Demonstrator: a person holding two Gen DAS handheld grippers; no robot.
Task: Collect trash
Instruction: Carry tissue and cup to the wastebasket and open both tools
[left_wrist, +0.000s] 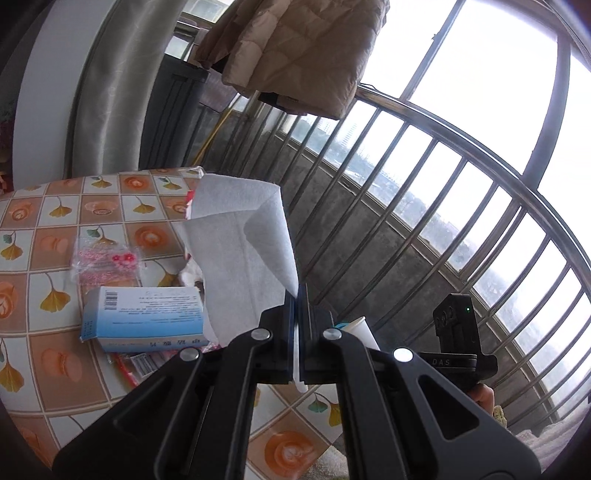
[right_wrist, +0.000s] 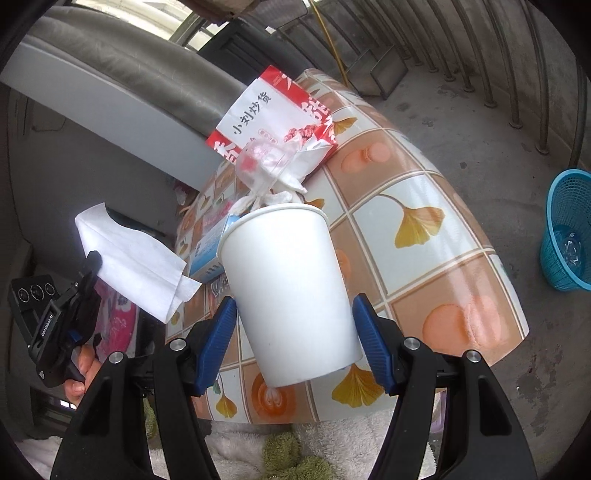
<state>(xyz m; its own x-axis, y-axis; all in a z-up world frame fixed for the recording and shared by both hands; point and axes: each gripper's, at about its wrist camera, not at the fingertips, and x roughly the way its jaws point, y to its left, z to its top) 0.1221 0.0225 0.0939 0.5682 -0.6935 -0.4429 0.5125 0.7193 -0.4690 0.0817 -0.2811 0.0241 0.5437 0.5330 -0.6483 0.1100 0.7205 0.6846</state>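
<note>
My left gripper (left_wrist: 297, 295) is shut on one corner of a white tissue (left_wrist: 240, 240), which stands up unfolded above the table. In the right wrist view the same gripper (right_wrist: 95, 260) appears at the left, with the tissue (right_wrist: 133, 258) hanging off it. My right gripper (right_wrist: 295, 301) is shut on a white paper cup (right_wrist: 291, 288), its blue pads (right_wrist: 221, 339) pressing both sides. The cup is tilted and held above the table's near edge. Its rim (left_wrist: 360, 326) peeks out in the left wrist view.
On the ginkgo-patterned tablecloth (right_wrist: 417, 221) lie a blue-and-white box (left_wrist: 144, 317), a pink plastic wrapper (left_wrist: 105, 264), a red-and-white snack bag (right_wrist: 273, 114) and crumpled plastic and tissue (right_wrist: 273, 173). A blue mesh basket (right_wrist: 567, 229) stands on the concrete floor at the right. A railing (left_wrist: 424, 206) runs behind.
</note>
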